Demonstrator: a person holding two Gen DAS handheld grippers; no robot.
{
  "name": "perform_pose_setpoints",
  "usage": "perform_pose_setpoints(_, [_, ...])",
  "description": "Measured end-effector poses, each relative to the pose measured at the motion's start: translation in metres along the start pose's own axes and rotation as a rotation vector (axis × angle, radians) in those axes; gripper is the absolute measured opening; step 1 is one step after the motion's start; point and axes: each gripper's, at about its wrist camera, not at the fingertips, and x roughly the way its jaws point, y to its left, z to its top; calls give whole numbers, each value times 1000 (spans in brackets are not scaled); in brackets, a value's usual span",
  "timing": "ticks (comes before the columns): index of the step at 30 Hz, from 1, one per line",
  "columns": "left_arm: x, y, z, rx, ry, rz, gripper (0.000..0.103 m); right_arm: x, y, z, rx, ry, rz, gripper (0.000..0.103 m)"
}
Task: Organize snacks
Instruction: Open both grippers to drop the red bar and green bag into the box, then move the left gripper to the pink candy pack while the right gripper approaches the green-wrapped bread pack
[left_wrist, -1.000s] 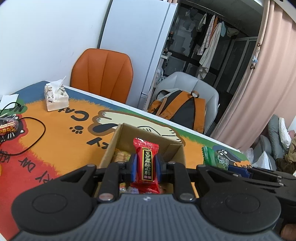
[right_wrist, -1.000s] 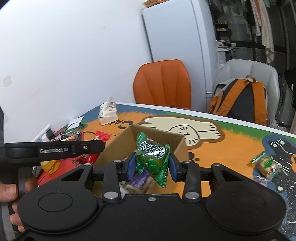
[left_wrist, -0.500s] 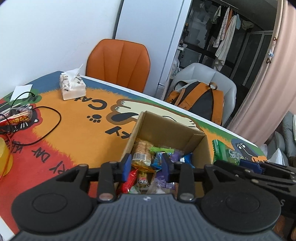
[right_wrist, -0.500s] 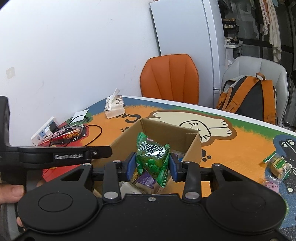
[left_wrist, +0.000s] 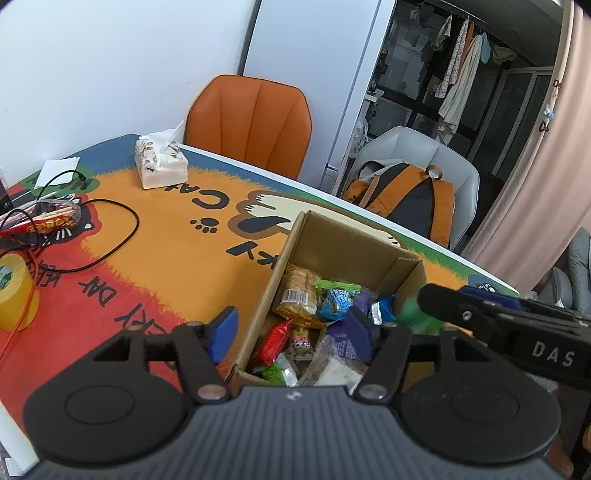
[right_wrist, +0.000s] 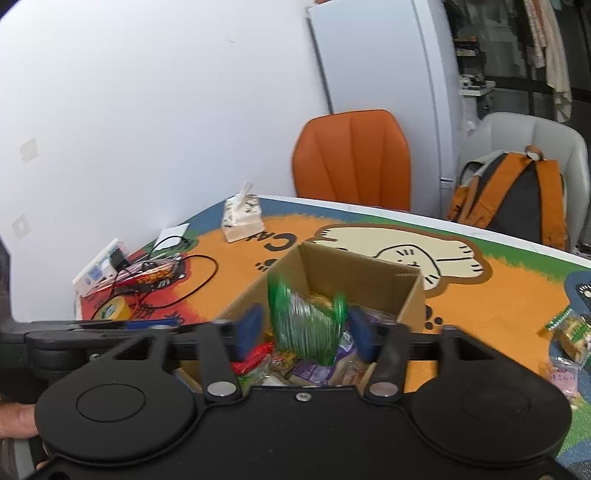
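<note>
An open cardboard box (left_wrist: 354, 243) stands on the cat-print table mat and holds several snack packets, among them a red one (left_wrist: 275, 338). My left gripper (left_wrist: 291, 332) is open and empty over the box's near left corner. My right gripper (right_wrist: 304, 330) is open over the same box (right_wrist: 369, 273). A green snack packet (right_wrist: 306, 325), motion-blurred, is between its spread jaws and no longer pinched, falling toward the box. The right gripper also shows in the left wrist view (left_wrist: 498, 317) beside the box.
A tissue pack (left_wrist: 160, 162), black cable (left_wrist: 110, 236), yellow tape roll (left_wrist: 14, 291) and bagged sticks (left_wrist: 48, 218) lie left. Loose snacks (right_wrist: 569, 332) lie right of the box. An orange chair (right_wrist: 352, 158) and a grey chair with a backpack (right_wrist: 517, 199) stand behind.
My left gripper let go of the red snack into the box and opened wide. My right gripper has just opened, and the green packet is dropping from it.
</note>
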Motion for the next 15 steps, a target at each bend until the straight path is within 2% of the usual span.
perform_pose_setpoints(2, [-1,1,-2,4,4,-9,73,-2,-2,-1,-1,-5,-17,64])
perform_pose_setpoints(8, [-7,-4,-5,24,8,-28,82,-13,-16,-5,21,20,-39,66])
perform_pose_setpoints(12, [-10,-9,-9,30,1,-41,85,-23,-24,-8,33,20,-43,80])
perform_pose_setpoints(15, [-10,-13,-11,36,-2,-46,87,-30,-30,-10,42,21,-44,83])
